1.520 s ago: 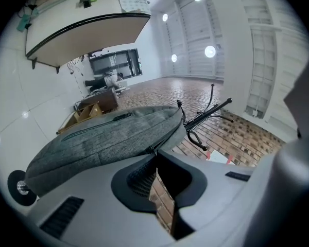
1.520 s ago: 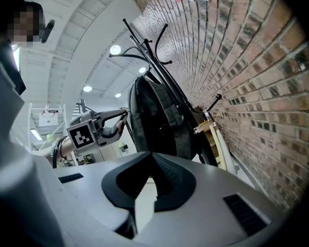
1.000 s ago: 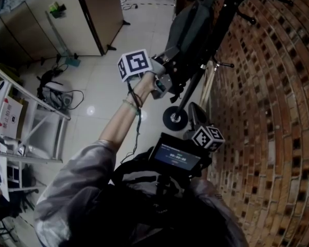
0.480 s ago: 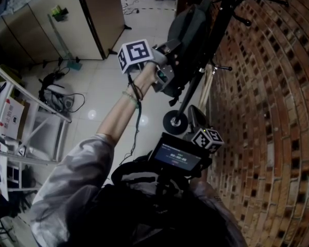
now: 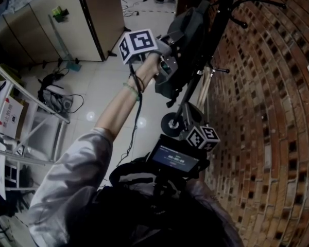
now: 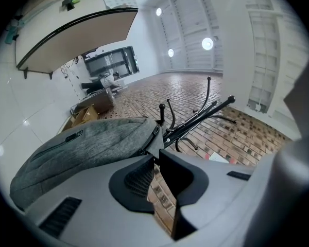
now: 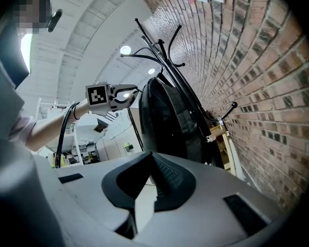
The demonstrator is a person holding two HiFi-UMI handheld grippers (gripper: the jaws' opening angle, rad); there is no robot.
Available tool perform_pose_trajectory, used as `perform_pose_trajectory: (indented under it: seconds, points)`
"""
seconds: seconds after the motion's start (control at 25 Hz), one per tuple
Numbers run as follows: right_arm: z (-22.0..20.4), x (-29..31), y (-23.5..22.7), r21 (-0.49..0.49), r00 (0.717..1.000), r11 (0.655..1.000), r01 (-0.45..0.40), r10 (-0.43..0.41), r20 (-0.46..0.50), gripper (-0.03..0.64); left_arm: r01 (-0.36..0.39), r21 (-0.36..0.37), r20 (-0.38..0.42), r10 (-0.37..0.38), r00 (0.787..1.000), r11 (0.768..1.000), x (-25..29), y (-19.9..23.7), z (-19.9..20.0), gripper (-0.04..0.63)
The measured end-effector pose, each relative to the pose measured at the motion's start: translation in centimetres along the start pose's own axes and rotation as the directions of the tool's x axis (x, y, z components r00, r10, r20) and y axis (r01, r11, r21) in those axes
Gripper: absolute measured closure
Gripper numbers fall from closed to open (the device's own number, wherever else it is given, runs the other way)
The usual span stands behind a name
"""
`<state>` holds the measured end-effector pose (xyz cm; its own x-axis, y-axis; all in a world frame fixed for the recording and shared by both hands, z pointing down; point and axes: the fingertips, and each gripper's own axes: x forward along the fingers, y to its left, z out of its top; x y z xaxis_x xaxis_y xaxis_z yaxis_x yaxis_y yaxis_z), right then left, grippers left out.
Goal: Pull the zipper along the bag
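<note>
A grey fabric backpack [image 5: 188, 27] hangs on a black metal coat stand [image 5: 224, 14] that stands right against the red brick wall [image 5: 268, 112]. The person's bare left forearm [image 5: 118, 107] reaches up and out to it, with the left tool [image 5: 167, 63] held at the side of the bag that faces away from the wall.

From that tool's own camera the bag fills the left of the picture. A dark zip track [image 6: 149, 140] runs down the bag's near edge, straight toward the tool's tips. The jaws are opening: a narrow slot shows between them, and only brick is seen through it. The tips sit just at the end of the bag's edge. I cannot tell whether they touch the zip there, and no puller shows pinched between the pads. A second, shorter zip [image 6: 67, 137] lies across the bag's grey face, well apart from the tips.

The right tool [image 7: 153, 161] is held low, close to the person's chest and well apart from the bag. Its jaws are together at the tips, with nothing between them. Its camera looks up at the dark back of the bag and its straps against the stand.
</note>
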<state>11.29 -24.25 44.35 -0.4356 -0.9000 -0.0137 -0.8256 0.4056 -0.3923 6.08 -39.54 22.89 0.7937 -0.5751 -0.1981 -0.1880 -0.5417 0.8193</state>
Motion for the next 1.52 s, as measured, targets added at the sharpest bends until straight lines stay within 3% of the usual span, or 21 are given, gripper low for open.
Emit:
perform_pose_trajectory:
  seconds: [1.04,1.32,1.52]
  points:
    - [-0.1,0.1,0.3,-0.013,0.999,1.000,-0.024,0.024,-0.028,0.612,0.004,0.033,0.040,-0.006,0.999,0.999,5.3,-3.2,4.5,0.545]
    - [-0.2,0.4,0.8,-0.019,0.999,0.999,-0.036,0.036,-0.036,0.612,-0.008,0.175,0.019,0.005,1.000,0.985,4.9,-2.8,3.5,0.541]
    - [-0.6,0.2,1.0,-0.023,0.998,0.999,-0.042,0.041,-0.048,0.612,0.001,0.214,0.010,-0.003,1.000,0.977,3.8,-2.7,2.5,0.541]
